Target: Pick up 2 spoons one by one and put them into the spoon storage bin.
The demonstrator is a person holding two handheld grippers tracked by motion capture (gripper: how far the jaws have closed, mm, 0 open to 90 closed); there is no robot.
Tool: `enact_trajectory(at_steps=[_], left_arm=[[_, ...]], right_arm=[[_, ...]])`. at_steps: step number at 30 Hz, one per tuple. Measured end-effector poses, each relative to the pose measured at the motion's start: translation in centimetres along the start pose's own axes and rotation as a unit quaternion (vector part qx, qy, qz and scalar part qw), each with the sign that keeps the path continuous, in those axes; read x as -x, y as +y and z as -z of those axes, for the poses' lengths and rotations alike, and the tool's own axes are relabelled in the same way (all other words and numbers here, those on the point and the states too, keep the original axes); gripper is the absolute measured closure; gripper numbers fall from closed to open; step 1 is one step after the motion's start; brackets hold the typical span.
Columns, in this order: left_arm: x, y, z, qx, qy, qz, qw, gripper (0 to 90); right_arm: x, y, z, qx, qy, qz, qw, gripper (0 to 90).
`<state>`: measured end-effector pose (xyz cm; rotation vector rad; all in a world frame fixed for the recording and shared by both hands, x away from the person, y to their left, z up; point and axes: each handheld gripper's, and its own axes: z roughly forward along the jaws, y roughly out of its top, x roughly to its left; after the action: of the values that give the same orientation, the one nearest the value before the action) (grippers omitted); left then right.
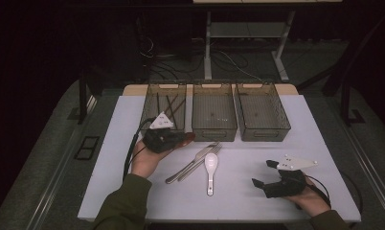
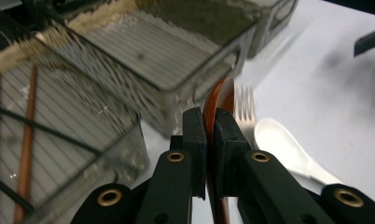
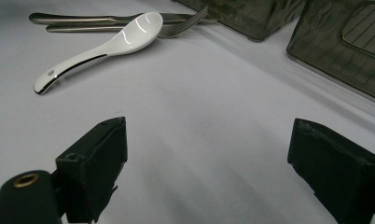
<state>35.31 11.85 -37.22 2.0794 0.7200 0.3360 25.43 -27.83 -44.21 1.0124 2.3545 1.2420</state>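
My left gripper (image 1: 181, 139) hovers just in front of the left bin (image 1: 149, 103), shut on a reddish-brown spoon (image 1: 188, 137). In the left gripper view the spoon (image 2: 221, 95) stands edge-on between the pressed jaws of that gripper (image 2: 210, 126). A white ceramic spoon (image 1: 210, 165) lies mid-table beside a metal fork (image 1: 207, 152) and a second metal utensil (image 1: 181, 171). My right gripper (image 1: 263, 173) rests near the front right of the table, open. The right gripper view has bare table between its jaws (image 3: 209, 140), with the white spoon (image 3: 129, 35) farther off.
Three translucent grey bins stand in a row at the back. The left one holds several brown chopsticks (image 1: 170, 105), also in the left gripper view as chopsticks (image 2: 27, 140). The middle bin (image 1: 213, 132) and right bin (image 1: 263, 134) look bare. The white tabletop (image 1: 324, 143) ends close to my hands.
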Motion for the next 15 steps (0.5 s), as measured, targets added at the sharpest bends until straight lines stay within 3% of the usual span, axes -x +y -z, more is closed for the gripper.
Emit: enact_trajectory(at_steps=[8,11,15], left_arm=[[-0.2,2.1,-1.4,0.014,0.007,-0.014,0.9998,84.2],[-0.6,2.5,-1.9,0.033,0.003,-0.008,0.9994,84.2],[-0.8,3.6,-2.5,0.037,0.010,-0.010,0.9992,84.2]], right_arm=[[0.2,0.0,0.1,0.004,-0.001,0.000,1.0000,11.9],[0.2,0.0,-0.1,-0.001,-0.006,0.010,0.9999,11.9],[0.3,0.0,0.0,0.004,-0.004,0.008,0.9999,11.9]])
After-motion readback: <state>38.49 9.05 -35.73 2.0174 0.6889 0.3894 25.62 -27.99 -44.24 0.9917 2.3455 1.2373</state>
